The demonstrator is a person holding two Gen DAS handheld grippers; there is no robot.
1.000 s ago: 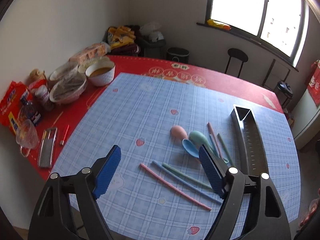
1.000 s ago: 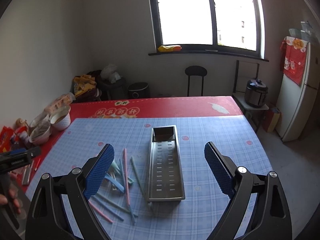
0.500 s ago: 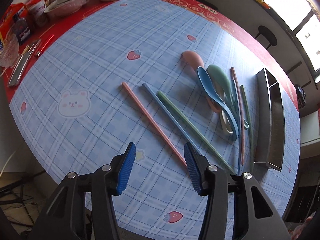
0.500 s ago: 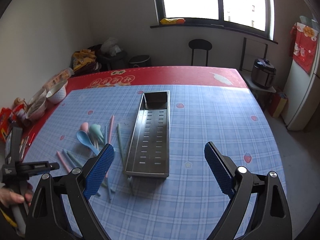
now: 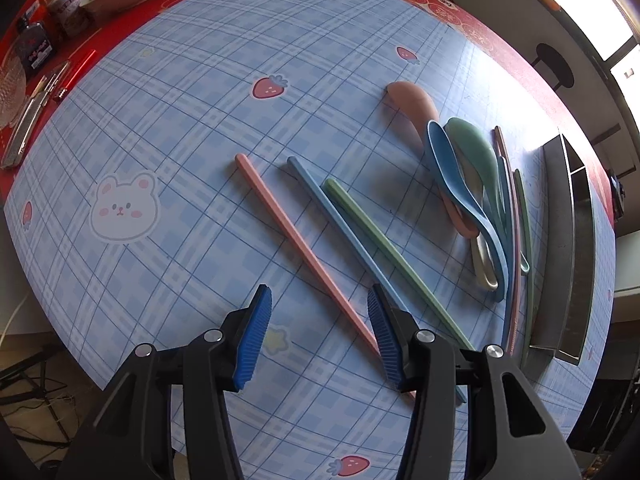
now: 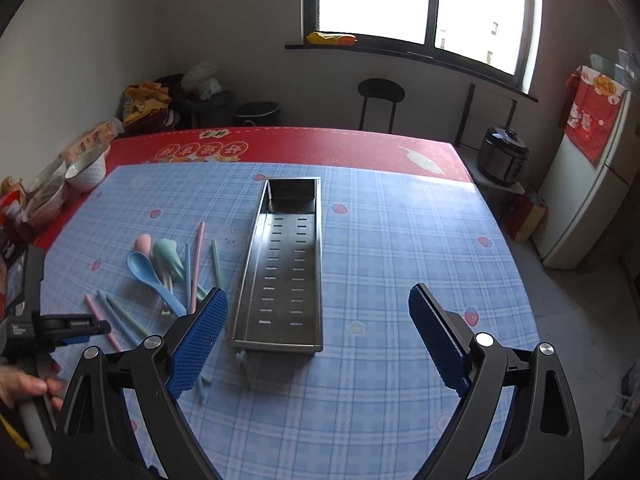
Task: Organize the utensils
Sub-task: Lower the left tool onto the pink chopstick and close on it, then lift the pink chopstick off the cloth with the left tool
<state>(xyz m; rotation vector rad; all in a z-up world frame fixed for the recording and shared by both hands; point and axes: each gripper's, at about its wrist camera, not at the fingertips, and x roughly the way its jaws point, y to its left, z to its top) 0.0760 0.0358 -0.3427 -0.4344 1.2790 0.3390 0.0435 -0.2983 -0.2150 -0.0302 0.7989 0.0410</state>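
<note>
- Two sets of tongs are in my hands: my left gripper point(image 5: 320, 336) points steeply down at the blue checked mat point(image 5: 168, 128), its blue pads partly apart with nothing pressed between them.
- The thin end of the pink chopstick point(image 5: 296, 240) runs into the gap just beside the right-hand pad; I cannot tell whether it touches it.
- The blue chopstick point(image 5: 336, 220) and the green chopstick point(image 5: 384, 248) lie beside it, roughly parallel, the blue one passing under that same finger.
- Farther out, a pink spoon point(image 5: 412, 100), a blue spoon point(image 5: 452, 176) and a green spoon point(image 5: 472, 148) overlap in a heap, with more chopsticks just beside them.
- My right gripper point(image 6: 316, 340) hangs wide apart and empty above the near end of the metal tray point(image 6: 280, 332).
- That tray is a long slotted trough with a small divided compartment at its far end; both parts hold nothing, and every utensil lies on the mat to its left.
- Bowls point(image 6: 86, 168) sit at the far left edge of the red tablecloth point(image 6: 320, 144); their contents I cannot make out.
</note>
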